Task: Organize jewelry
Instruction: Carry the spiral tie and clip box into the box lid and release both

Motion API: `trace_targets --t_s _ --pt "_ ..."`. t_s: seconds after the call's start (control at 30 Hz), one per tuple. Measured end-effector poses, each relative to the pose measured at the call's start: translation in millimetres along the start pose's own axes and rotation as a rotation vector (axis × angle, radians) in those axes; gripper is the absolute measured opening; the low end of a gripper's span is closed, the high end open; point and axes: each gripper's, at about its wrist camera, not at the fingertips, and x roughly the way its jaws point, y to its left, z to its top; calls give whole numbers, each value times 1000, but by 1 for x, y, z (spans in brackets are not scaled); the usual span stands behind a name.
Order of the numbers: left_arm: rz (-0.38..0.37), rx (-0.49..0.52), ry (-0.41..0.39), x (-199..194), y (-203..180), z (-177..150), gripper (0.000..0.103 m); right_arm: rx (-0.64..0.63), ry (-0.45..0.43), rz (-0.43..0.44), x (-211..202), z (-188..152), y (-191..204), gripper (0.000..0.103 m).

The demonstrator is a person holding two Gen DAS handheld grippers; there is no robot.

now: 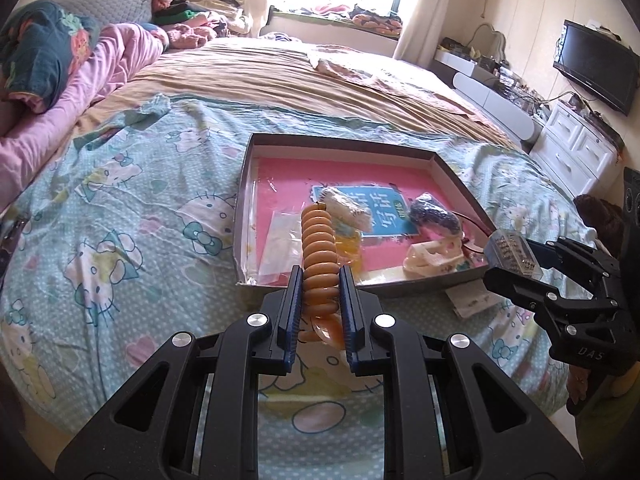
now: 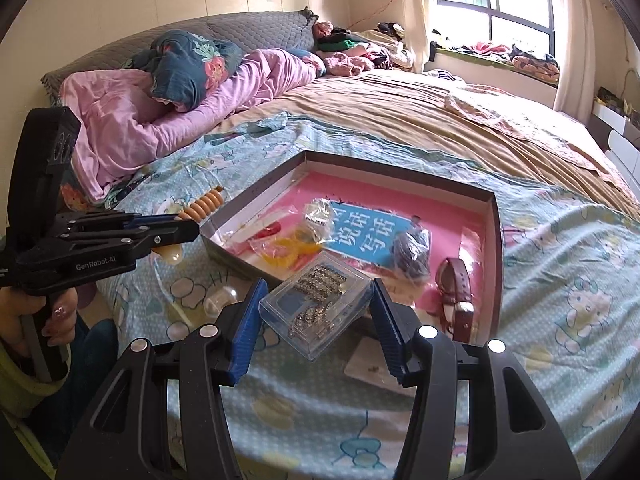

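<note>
My left gripper is shut on an orange coiled bracelet and holds it above the bed just in front of the shallow box; it also shows in the right wrist view. My right gripper is shut on a clear plastic case of rhinestone jewelry, held at the box's near edge; the case also shows in the left wrist view. The pink-lined box holds bagged items, yellow rings, a dark beaded piece and a brown strap watch.
The box lies on a Hello Kitty bedspread. A white card and a small clear piece lie on the bed before the box. Pink bedding and pillows are piled at the headboard. White drawers and a TV stand right.
</note>
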Motion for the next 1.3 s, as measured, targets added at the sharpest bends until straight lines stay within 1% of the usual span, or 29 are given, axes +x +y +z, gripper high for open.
trace_targets --t_s 0.3,0.4,0.53,0.9,1.13,1.3 --pt "-5 -10 9 11 4 8 11 4 -9 -5 10 10 -2 51" --pt "-5 -7 12 15 3 11 11 9 -5 -18 15 13 -4 51" --pt "1 4 15 20 4 20 11 21 1 -28 21 16 -8 51" --pt "-4 -22 44 47 14 43 11 52 13 -52 35 25 -19 51" --pt "-45 -13 64 63 13 51 11 47 22 -61 43 27 -20 51" --pt "-63 2 92 74 11 46 11 41 39 -72 55 29 -20 51"
